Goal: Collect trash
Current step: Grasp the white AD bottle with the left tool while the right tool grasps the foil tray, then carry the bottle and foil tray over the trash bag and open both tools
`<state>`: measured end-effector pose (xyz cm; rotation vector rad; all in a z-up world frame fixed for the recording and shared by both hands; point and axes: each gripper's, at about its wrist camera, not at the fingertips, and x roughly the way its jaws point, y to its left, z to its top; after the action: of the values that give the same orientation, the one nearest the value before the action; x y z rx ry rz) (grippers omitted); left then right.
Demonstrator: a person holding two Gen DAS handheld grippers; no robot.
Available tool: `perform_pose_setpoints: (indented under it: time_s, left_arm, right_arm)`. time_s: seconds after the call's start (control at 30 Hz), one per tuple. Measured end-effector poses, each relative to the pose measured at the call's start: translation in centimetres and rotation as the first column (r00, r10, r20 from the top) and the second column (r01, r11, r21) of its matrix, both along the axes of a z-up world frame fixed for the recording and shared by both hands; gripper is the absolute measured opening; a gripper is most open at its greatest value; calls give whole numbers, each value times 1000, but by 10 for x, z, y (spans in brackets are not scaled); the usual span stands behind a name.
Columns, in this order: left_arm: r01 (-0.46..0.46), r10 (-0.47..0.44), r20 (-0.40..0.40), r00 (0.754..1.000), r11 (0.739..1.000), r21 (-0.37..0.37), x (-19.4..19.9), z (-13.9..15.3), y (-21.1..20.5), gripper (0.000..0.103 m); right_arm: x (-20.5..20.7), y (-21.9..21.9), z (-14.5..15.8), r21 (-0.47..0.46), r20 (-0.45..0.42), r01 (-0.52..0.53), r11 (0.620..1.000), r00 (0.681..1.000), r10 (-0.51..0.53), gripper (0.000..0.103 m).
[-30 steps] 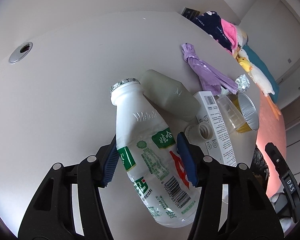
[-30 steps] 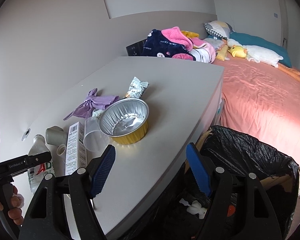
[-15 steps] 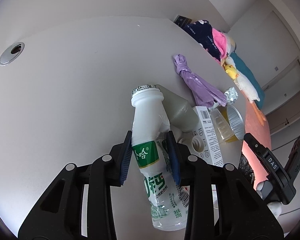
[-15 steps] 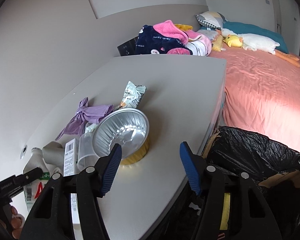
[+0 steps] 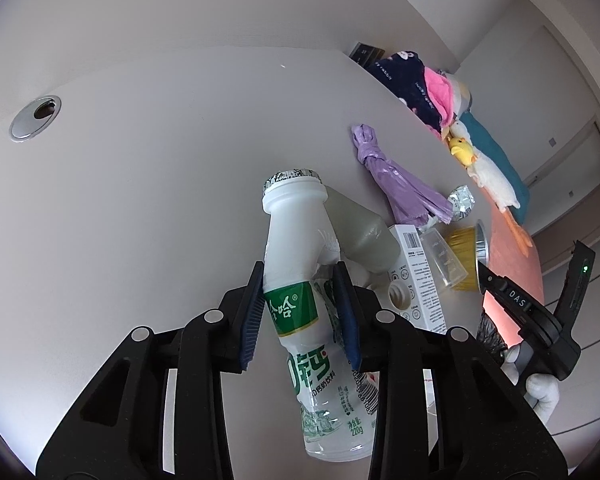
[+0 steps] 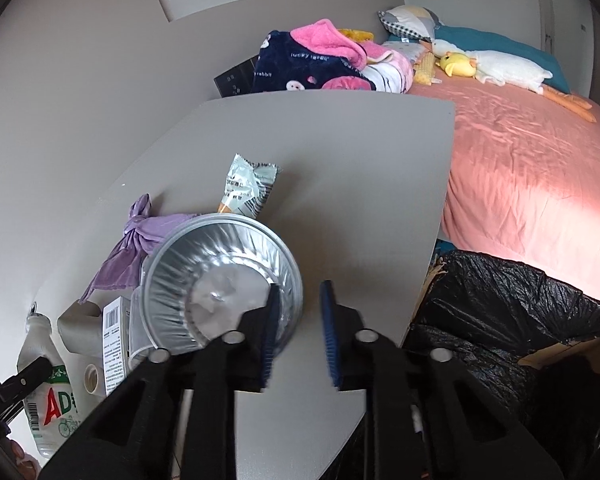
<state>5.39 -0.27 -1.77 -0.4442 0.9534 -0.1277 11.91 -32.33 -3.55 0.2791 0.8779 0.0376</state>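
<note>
My left gripper (image 5: 300, 312) is shut on a white plastic drink bottle (image 5: 300, 280) with a green label, its neck squeezed between the blue pads, cap end away from me. The bottle also shows in the right wrist view (image 6: 46, 388). My right gripper (image 6: 298, 332) is partly closed, its left pad inside the rim of a foil bowl (image 6: 224, 284) and its right pad outside, straddling the near rim; the jaws still stand apart. A black-lined trash bin (image 6: 500, 332) stands beside the table at the right.
On the grey table (image 6: 340, 160) lie a purple bag (image 6: 140, 236), a snack wrapper (image 6: 248, 188), a white carton (image 6: 114, 344), a clear cup (image 5: 440, 256) and a grey tube (image 5: 360, 236). A cable grommet (image 5: 34, 118) is at far left. A pink bed (image 6: 520, 168) is behind.
My left gripper closed on the bottle and lifted it upright. My right gripper moved forward and down to the foil bowl and narrowed over its rim.
</note>
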Motion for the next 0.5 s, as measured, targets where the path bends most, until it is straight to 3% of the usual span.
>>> perform_pose_setpoints:
  time_s: [0.23, 0.5]
  left_arm:
    - [6, -5, 14, 1000, 1000, -18, -7, 5, 3, 33]
    - [22, -21, 46, 999, 1000, -22, -19, 17, -2, 33]
  right_arm:
    - [-18, 1, 11, -11, 66, -10, 1000, 998, 10, 6]
    - [-44, -7, 32, -5, 136, -20, 1000, 990, 21, 5]
